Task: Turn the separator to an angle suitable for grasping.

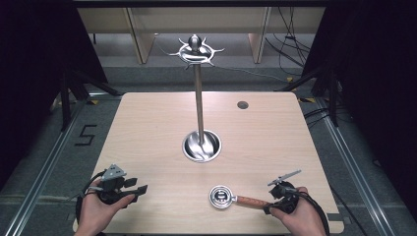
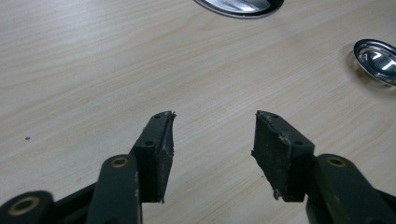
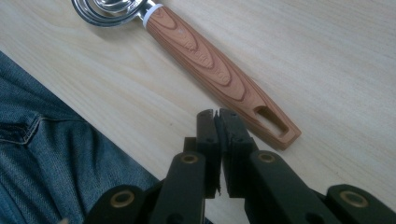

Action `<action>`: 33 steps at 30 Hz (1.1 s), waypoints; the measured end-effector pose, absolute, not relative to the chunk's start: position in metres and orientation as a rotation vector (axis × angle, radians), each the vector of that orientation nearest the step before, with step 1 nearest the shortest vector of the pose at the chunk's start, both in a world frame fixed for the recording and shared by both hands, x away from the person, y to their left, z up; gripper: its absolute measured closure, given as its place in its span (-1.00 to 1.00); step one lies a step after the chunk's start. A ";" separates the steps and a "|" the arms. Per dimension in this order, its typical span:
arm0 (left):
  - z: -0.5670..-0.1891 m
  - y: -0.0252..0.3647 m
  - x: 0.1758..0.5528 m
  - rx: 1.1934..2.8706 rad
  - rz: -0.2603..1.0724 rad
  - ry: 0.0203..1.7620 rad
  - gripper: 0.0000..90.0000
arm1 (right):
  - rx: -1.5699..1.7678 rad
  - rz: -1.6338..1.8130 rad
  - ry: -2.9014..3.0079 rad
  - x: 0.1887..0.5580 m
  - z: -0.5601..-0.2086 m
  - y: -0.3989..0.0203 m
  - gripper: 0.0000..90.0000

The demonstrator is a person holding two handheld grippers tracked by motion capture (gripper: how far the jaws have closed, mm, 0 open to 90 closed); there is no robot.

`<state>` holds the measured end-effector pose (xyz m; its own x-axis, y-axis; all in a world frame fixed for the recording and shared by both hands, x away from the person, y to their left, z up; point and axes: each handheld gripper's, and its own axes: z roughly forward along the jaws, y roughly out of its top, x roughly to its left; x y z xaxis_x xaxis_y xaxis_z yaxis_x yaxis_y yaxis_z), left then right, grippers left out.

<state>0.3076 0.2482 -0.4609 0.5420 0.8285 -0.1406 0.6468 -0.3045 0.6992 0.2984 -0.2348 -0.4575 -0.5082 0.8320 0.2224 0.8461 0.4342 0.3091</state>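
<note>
A metal scoop with a wood-grain handle point(image 1: 236, 199) lies flat near the table's front edge, its shiny bowl point(image 1: 221, 196) to the left. In the right gripper view the handle point(image 3: 219, 74) runs diagonally, its slotted end just beside my right gripper point(image 3: 217, 113), whose jaws are pressed together with nothing between them. In the high view that right gripper point(image 1: 269, 207) sits at the handle's end. My left gripper point(image 1: 141, 189) rests at the front left; its jaws stand wide apart over bare wood point(image 2: 215, 116). A tall steel hook stand point(image 1: 198, 88) rises from a round base point(image 1: 201, 146) at mid-table.
The wooden table point(image 1: 147, 128) has a small dark hole point(image 1: 242, 104) at the back right. In the right gripper view, blue jeans point(image 3: 51, 158) show beyond the table's front edge. Dark curtains, cables and floor rails surround the table.
</note>
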 end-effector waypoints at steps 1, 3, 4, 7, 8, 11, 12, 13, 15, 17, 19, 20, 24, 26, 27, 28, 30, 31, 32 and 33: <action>-0.460 0.248 0.308 2.076 0.321 1.177 0.00 | -1.540 -0.585 -2.632 0.298 -0.457 -0.235 1.00; -0.460 0.246 0.307 2.060 0.325 1.178 -0.03 | -1.519 -0.571 -2.665 0.298 -0.457 -0.237 1.00; -0.460 0.245 0.307 2.047 0.314 1.179 -0.03 | -1.519 -0.571 -2.665 0.298 -0.457 -0.237 1.00; -0.460 0.245 0.307 2.079 0.312 1.153 -0.05 | -1.494 -0.564 -2.661 0.298 -0.460 -0.234 1.00; -0.461 0.246 0.308 2.092 0.302 1.153 -0.05 | -1.527 -0.529 -2.626 0.297 -0.459 -0.232 1.00; -0.464 0.243 0.308 2.042 0.313 1.183 -0.05 | -1.538 -0.469 -2.631 0.299 -0.463 -0.228 1.00; -0.463 0.244 0.308 2.060 0.307 1.166 -0.05 | -1.562 -0.437 -2.566 0.299 -0.461 -0.226 1.00; -0.463 0.244 0.308 2.060 0.307 1.166 -0.05 | -1.562 -0.437 -2.566 0.299 -0.461 -0.226 1.00; -0.462 0.245 0.308 2.057 0.309 1.166 -0.05 | -1.635 -0.366 -2.531 0.303 -0.462 -0.223 1.00; -0.464 0.243 0.309 2.033 0.307 1.184 -0.05 | -1.640 -0.357 -2.534 0.306 -0.463 -0.223 1.00; -0.463 0.244 0.309 2.045 0.296 1.169 -0.05 | -1.663 -0.359 -2.537 0.308 -0.464 -0.222 1.00; -0.463 0.244 0.309 2.045 0.296 1.169 -0.05 | -1.663 -0.359 -2.537 0.308 -0.464 -0.222 1.00; -0.464 0.244 0.310 2.041 0.288 1.159 -0.05 | -1.696 -0.352 -2.517 0.311 -0.468 -0.221 1.00; -0.464 0.244 0.310 2.040 0.288 1.168 -0.05 | -1.703 -0.340 -2.508 0.312 -0.468 -0.221 1.00; -0.463 0.246 0.310 2.081 0.285 1.143 -0.05 | -1.703 -0.340 -2.508 0.312 -0.468 -0.221 1.00; -0.463 0.245 0.311 2.073 0.281 1.149 -0.05 | -1.717 -0.364 -2.522 0.314 -0.470 -0.222 1.00; -0.463 0.246 0.311 2.072 0.295 1.146 -0.05 | -1.720 -0.347 -2.515 0.317 -0.470 -0.222 1.00; -0.463 0.245 0.310 2.071 0.296 1.154 -0.05 | -1.719 -0.346 -2.540 0.320 -0.470 -0.223 1.00; -0.462 0.245 0.310 2.066 0.297 1.159 -0.05 | -1.727 -0.341 -2.535 0.322 -0.470 -0.223 1.00; -0.462 0.245 0.310 2.070 0.298 1.158 -0.05 | -1.751 -0.327 -2.519 0.325 -0.470 -0.222 1.00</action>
